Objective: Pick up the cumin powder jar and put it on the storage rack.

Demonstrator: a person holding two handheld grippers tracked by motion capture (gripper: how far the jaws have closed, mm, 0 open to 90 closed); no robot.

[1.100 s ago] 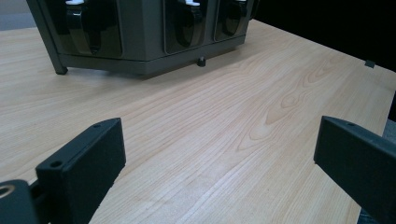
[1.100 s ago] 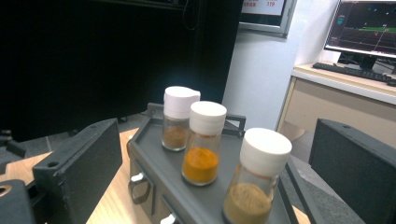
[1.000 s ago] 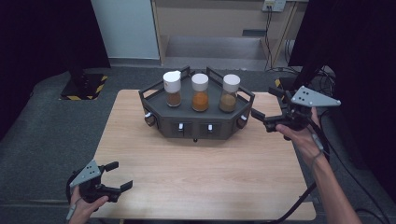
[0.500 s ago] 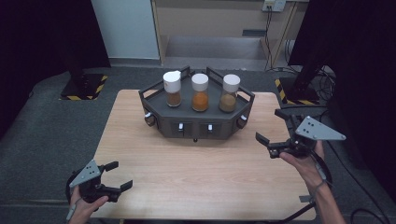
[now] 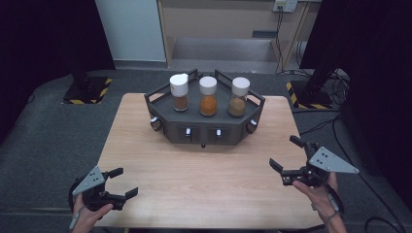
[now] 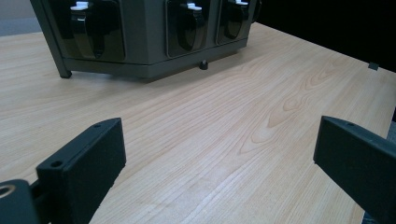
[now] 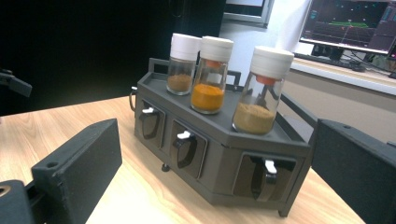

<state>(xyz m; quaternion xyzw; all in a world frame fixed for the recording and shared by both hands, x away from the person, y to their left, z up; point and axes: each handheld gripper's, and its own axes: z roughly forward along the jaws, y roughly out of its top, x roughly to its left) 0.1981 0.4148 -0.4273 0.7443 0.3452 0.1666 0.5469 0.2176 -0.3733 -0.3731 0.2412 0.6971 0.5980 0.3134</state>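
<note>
A dark grey spice rack (image 5: 204, 127) stands at the back middle of the wooden table (image 5: 209, 179). On its top are three white-capped jars: brown powder (image 5: 179, 92), orange powder (image 5: 208, 96), tan powder (image 5: 238, 97). My left gripper (image 5: 124, 182) is open over the table's front left corner, holding nothing. The left gripper view has its gripper (image 6: 219, 154) low above bare wood, facing the rack (image 6: 140, 37). My right gripper (image 5: 284, 152) is open at the front right, well apart from the rack. From there the rack (image 7: 219, 144) and the tan jar (image 7: 264, 93) lie ahead between the jaws.
Small latched drawers (image 7: 186, 147) line the rack's front faces. A monitor (image 7: 350, 23) glows behind the rack in the right gripper view. Hazard-striped stand bases (image 5: 87, 90) and cables (image 5: 335, 82) lie on the grey floor beside the table. The table's right edge is close under my right hand.
My right gripper has drawn back from beside the rack's right end to the table's front right, still open. The left gripper has stayed where it was.
</note>
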